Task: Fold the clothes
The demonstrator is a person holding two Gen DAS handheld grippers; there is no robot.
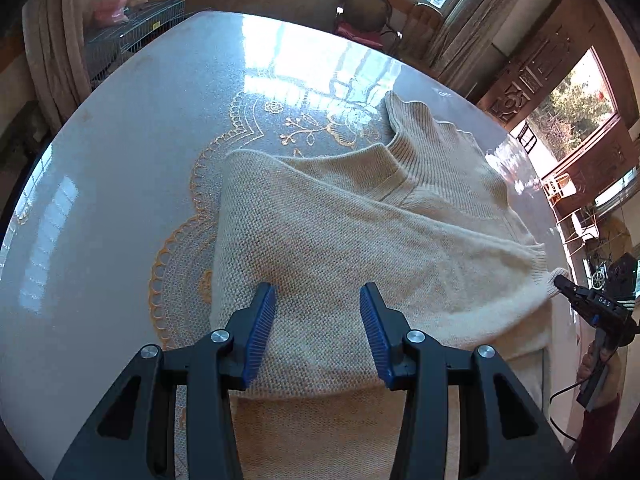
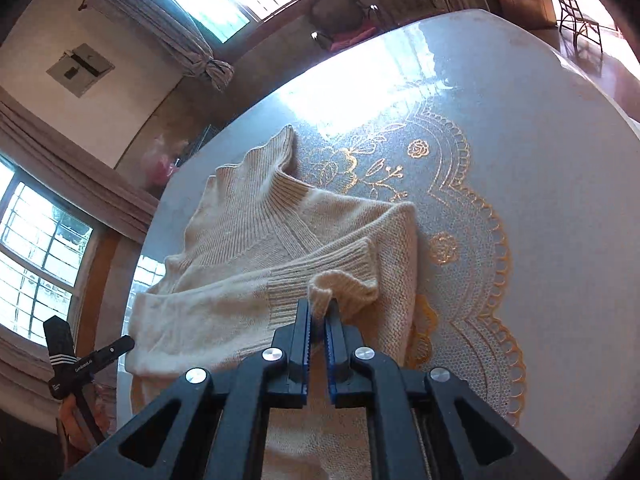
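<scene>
My right gripper (image 2: 319, 316) fingers are clamped on the ribbed cuff (image 2: 324, 280) of the cream knit sweater (image 1: 320, 232); left gripper (image 1: 318, 320) fingers apart. I'd lay the sleeve flat across the body w/o dragging it on the glossy desk (image 1: 120, 160).

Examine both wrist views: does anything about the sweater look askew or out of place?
The cream sweater lies crooked on the table, its hem hanging over the near edge. The right gripper pinches a sleeve cuff, pulled across the body. The left gripper hovers open above it.

The sweater (image 1: 340, 240) hem runs off the bottom edge, hidden behind the left gripper (image 1: 318, 332).
</scene>
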